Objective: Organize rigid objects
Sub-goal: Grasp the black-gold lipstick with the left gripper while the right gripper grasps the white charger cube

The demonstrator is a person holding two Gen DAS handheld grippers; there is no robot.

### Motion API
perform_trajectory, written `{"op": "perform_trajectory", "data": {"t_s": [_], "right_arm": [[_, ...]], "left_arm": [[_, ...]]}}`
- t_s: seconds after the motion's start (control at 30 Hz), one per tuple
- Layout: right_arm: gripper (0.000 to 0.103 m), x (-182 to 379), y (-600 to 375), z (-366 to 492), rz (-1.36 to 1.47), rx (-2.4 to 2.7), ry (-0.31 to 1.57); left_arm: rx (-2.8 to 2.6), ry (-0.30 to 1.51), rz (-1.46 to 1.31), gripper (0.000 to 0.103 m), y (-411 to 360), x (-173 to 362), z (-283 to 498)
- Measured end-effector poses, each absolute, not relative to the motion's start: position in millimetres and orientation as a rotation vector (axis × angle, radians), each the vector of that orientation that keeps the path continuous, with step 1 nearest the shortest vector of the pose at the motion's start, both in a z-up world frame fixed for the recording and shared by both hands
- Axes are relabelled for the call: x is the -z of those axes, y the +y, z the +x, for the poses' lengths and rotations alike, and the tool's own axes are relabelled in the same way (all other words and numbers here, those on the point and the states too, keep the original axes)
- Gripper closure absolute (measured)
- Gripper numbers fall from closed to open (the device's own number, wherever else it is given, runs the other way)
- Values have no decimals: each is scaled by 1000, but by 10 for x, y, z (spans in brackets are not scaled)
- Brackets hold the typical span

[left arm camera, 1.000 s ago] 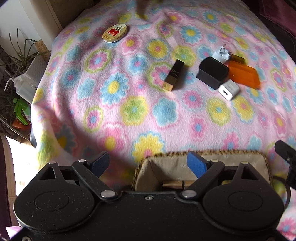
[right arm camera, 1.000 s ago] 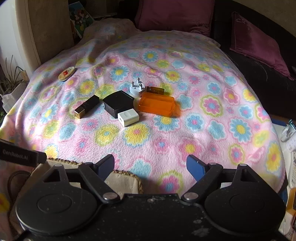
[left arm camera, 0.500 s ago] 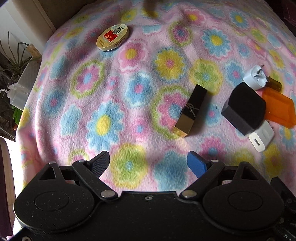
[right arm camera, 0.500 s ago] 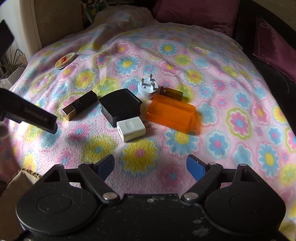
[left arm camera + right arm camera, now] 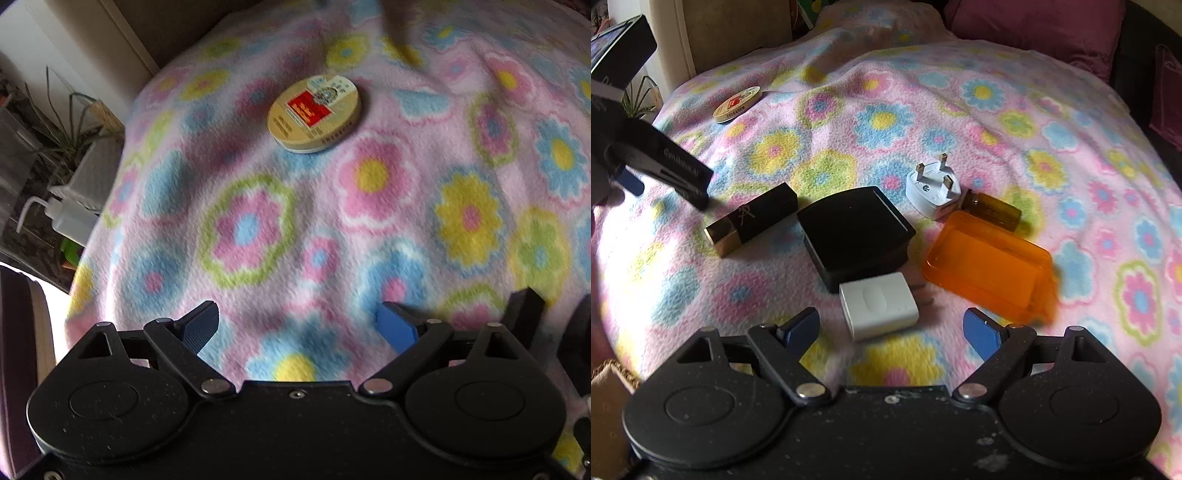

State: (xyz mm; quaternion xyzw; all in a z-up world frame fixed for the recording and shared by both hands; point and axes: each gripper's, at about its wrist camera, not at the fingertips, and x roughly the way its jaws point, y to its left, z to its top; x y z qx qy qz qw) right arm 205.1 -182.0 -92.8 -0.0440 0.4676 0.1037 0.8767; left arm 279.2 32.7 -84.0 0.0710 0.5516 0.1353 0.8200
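Note:
My left gripper [image 5: 299,326] is open and empty above the flowered blanket [image 5: 369,221], with a round cream tin [image 5: 316,112] lying well ahead of it. My right gripper [image 5: 890,330] is open and empty; a white charger cube [image 5: 879,304] lies just ahead, between its fingers. Beyond it are a black box [image 5: 855,230], a black-and-gold lipstick case [image 5: 751,218], a white UK plug [image 5: 932,190], a small amber bottle [image 5: 991,210] and an orange soap dish [image 5: 990,266]. The tin [image 5: 737,105] and the left gripper [image 5: 657,162] show at far left.
A woven basket's corner [image 5: 609,373] shows at the lower left of the right wrist view. Purple cushions [image 5: 1034,26] lie at the back. Plants and a white squeeze bottle [image 5: 70,218] stand beyond the blanket's left edge.
My left gripper has moved forward and left from the basket toward the round tin. My right gripper has moved forward and down toward the white charger cube. Both stayed open.

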Motion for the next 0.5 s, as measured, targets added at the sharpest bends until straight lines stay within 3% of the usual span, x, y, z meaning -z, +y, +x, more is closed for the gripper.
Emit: {"op": "perform_trajectory", "data": {"t_s": [0.1, 0.23, 0.5], "right_arm": [[21, 970, -1836, 2102, -66, -243, 973], [44, 988, -1878, 2134, -21, -291, 971], [44, 919, -1968, 2050, -1, -223, 1000]], "left_arm": [[-304, 1153, 189, 14, 330, 856, 2857], [-251, 1174, 163, 14, 296, 848, 2718], [-104, 1216, 41, 14, 58, 695, 2181]]}}
